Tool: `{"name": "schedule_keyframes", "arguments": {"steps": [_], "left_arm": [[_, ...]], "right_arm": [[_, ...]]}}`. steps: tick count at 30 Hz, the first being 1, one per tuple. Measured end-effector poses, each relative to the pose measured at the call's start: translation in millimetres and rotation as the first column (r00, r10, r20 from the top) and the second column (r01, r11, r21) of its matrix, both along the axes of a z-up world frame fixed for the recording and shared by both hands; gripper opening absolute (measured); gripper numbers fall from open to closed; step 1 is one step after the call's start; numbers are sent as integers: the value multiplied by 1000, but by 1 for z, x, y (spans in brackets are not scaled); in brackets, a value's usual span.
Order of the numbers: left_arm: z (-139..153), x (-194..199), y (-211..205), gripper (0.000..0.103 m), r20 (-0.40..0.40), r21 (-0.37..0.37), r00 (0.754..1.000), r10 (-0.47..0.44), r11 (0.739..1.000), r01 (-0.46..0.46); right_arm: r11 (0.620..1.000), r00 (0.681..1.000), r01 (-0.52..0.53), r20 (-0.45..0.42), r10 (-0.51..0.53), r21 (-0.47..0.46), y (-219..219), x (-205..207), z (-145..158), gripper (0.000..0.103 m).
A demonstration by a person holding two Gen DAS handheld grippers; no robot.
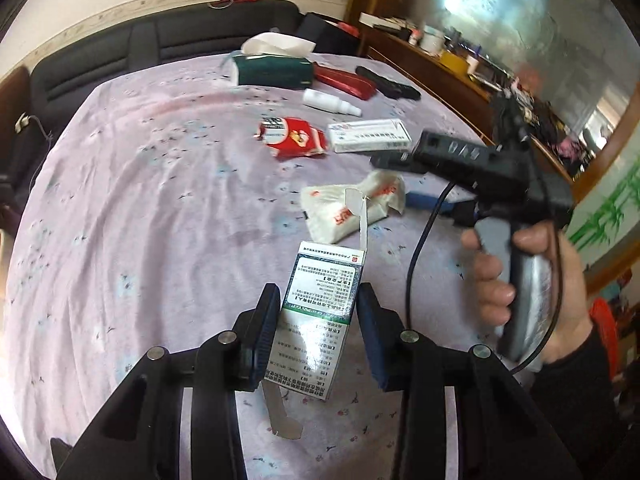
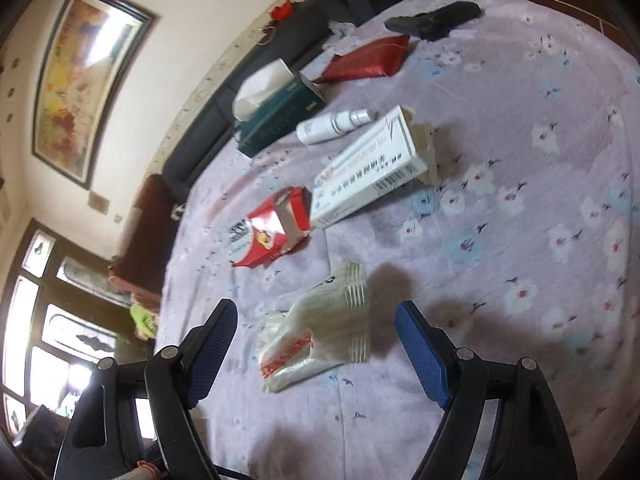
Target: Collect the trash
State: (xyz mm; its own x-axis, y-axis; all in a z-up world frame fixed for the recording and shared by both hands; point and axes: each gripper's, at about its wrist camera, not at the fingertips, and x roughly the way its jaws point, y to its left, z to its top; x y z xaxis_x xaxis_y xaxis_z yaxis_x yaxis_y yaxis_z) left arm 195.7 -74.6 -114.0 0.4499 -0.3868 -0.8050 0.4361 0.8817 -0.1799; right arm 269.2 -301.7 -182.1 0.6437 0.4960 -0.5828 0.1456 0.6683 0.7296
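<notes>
My left gripper [image 1: 318,304] is shut on a green and white medicine box [image 1: 320,304], its end flaps open, held above the purple flowered tablecloth [image 1: 160,220]. My right gripper [image 2: 316,324] is open, its fingers either side of a clear plastic bag of stacked cups [image 2: 324,328], just above it; the bag also shows in the left wrist view [image 1: 352,204], under the right gripper [image 1: 396,160]. A crushed red cigarette pack [image 2: 272,228] [image 1: 292,138] and a long white carton [image 2: 368,164] [image 1: 370,136] lie beyond.
A green tissue box [image 1: 276,68] [image 2: 276,116], a white spray bottle [image 1: 330,102] [image 2: 332,124], a red case [image 1: 344,80] [image 2: 368,60] and a black case [image 1: 388,82] [image 2: 436,20] lie at the far side. A dark sofa [image 1: 120,52] stands behind, a wooden cabinet [image 1: 440,68] on the right.
</notes>
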Motion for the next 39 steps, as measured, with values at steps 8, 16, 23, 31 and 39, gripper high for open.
{"name": "schedule_keyframes", "arguments": {"steps": [8,16,23,31,39], "left_arm": [[9,-8,12,38,7,-49,1000,22,999,-21],[30,-39,5,38,63,-91,998,4,996,2],[63,-86,-13,38,156,-103,987,-28,994,44],[98,-148,-33,38,236,-146,964,-121,977,158],[120,-186,-59,38,284,-155,934,-215,951,266]], "right_arm": [[1000,1000,2,-27,-1,16,17,-8,-8,47],[995,991,87,106,-81,-53,8,-87,41,43],[965,947,242,243,-212,-101,-22,-203,96,43],[919,887,359,367,-281,-162,-30,-315,141,43],[835,812,492,476,-337,-247,-38,-406,175,43]]}}
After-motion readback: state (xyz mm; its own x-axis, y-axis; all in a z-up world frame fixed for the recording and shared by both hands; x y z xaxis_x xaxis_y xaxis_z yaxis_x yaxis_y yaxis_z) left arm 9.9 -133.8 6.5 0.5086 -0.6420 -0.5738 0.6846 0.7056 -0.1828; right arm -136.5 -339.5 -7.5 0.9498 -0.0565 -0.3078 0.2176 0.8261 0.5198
